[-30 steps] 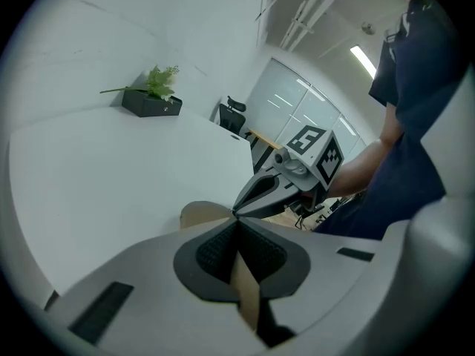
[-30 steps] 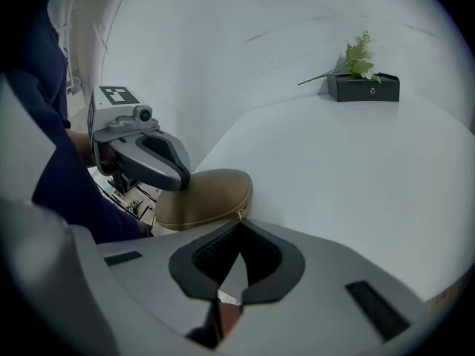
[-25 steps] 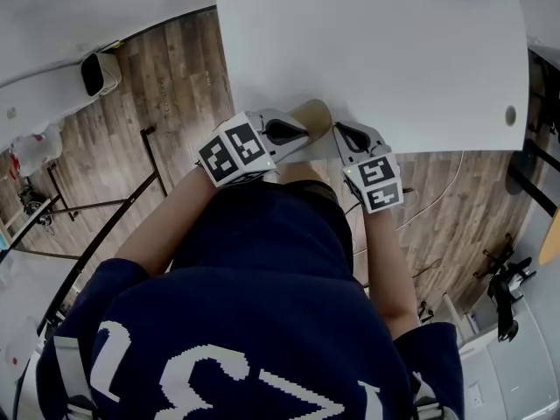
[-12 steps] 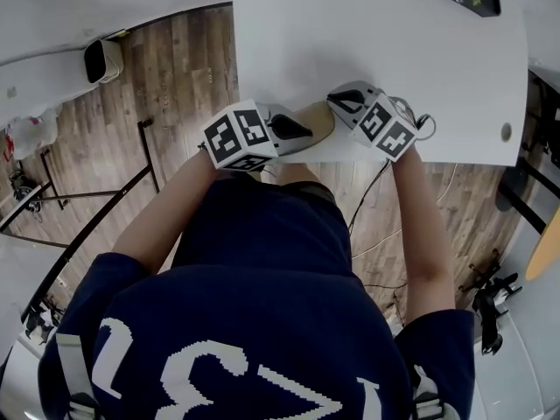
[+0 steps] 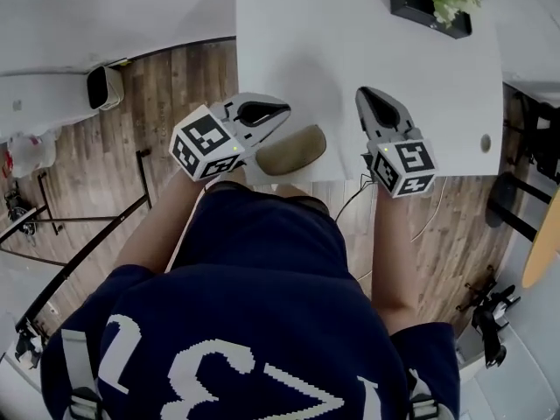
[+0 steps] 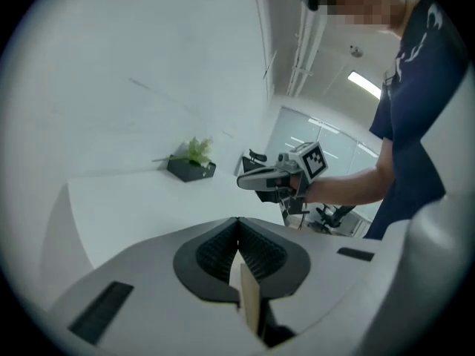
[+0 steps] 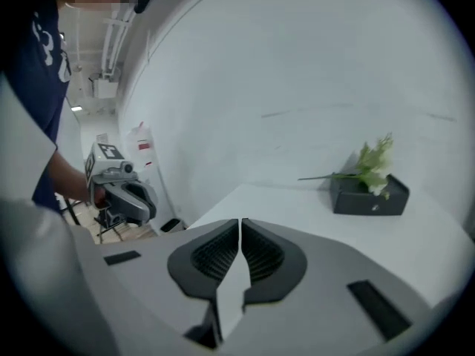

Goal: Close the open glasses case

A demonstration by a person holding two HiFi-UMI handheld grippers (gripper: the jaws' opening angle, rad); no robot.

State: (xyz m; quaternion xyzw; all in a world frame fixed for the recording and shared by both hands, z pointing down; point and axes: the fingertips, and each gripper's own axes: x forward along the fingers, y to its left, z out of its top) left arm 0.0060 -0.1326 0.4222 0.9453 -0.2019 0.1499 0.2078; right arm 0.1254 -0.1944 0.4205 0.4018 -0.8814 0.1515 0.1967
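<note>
The tan glasses case (image 5: pixel 291 150) lies at the white table's (image 5: pixel 350 51) front edge, an oval with its lid down. My left gripper (image 5: pixel 284 109) hovers just left of and above it, apart from it, jaws shut; its own view (image 6: pixel 237 221) shows the tips meeting, with a tan strip showing through the gap lower down. My right gripper (image 5: pixel 363 93) is off to the case's right, over bare table. Its jaws (image 7: pixel 240 221) have just been opening and stand a narrow slit apart, with nothing between them. Each gripper shows in the other's view: the right (image 6: pixel 278 176), the left (image 7: pixel 122 191).
A dark planter with green sprigs (image 5: pixel 429 9) (image 6: pixel 191 167) (image 7: pixel 369 193) stands at the table's far right. A cable hole (image 5: pixel 486 143) sits near the right front corner. Wood floor, a black metal frame (image 5: pixel 131 199) and a small white box (image 5: pixel 103 86) lie left of the table.
Both grippers have come off the case, risen and moved apart, the left to the left and the right to the right. The case now lies uncovered between them.
</note>
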